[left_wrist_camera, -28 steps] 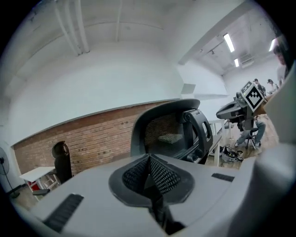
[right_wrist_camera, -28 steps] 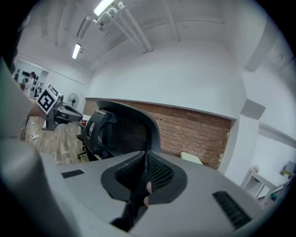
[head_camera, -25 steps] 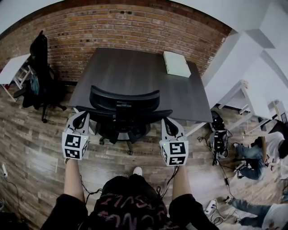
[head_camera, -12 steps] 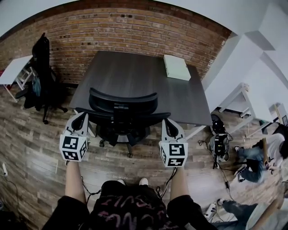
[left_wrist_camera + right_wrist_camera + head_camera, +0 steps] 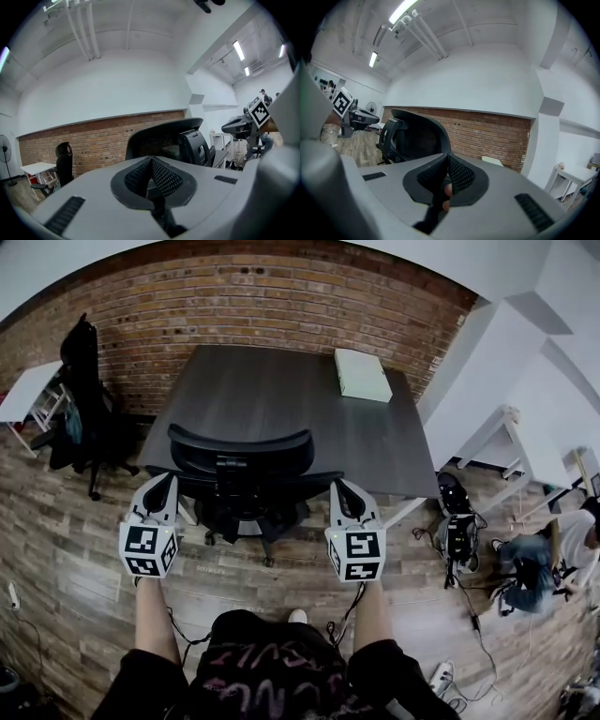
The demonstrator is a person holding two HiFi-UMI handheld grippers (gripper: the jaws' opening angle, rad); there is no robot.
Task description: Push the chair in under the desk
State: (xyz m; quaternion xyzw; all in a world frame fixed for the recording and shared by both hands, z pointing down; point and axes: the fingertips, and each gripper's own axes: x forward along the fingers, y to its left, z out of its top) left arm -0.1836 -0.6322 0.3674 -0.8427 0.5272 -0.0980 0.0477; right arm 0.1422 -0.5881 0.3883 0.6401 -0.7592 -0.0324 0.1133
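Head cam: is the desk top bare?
No, a pale flat box lies near the far right corner of the desk.

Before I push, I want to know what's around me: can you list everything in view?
desk: one, dark grey, against the brick wall
chair: one, black, at the desk's near edge
box: one, pale, desk's far right corner
spare chair: one, black, left, by the wall
side table: one, white, far left
right table: one, white, right
gear: dark, on the floor right of the desk
seated person: at least one, on the floor, far right
left gripper: grey, shut, by the chair's left armrest
right gripper: grey, shut, by the right armrest
shoe: one, white, bottom centre
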